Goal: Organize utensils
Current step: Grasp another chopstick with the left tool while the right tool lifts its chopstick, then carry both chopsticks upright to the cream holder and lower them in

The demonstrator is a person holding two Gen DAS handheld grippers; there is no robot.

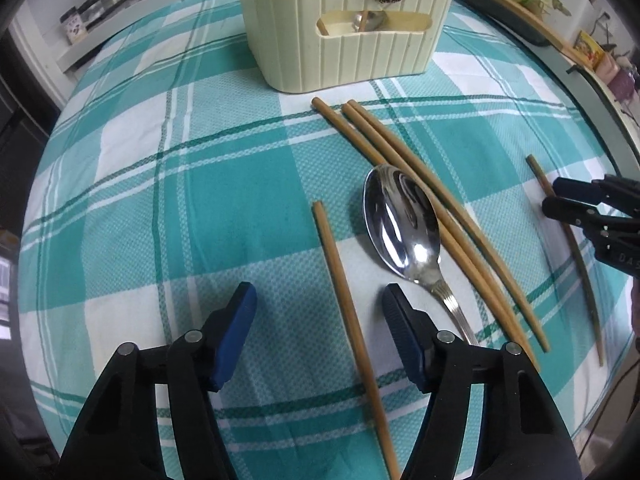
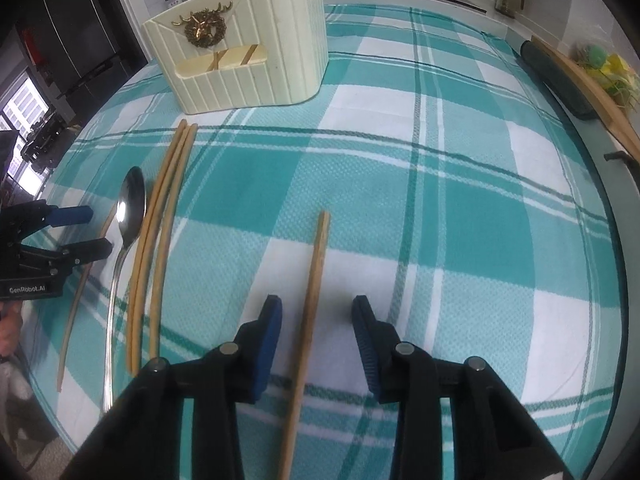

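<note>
On teal-and-white checked cloth (image 1: 224, 200): left gripper (image 1: 320, 304) held low, pointing toward far cream holder (image 1: 344, 28), jaws spread wide either side of lone chopstick (image 1: 344, 300), not touching it. Spoon (image 1: 404, 224) just right of it, bowl up. Three chopsticks (image 1: 424, 200) bunched beside spoon. Right gripper (image 2: 317, 316) likewise low and level, jaws spread astride another chopstick (image 2: 314, 280), well apart from bunch. Holder at far side already contains utensils.
</note>
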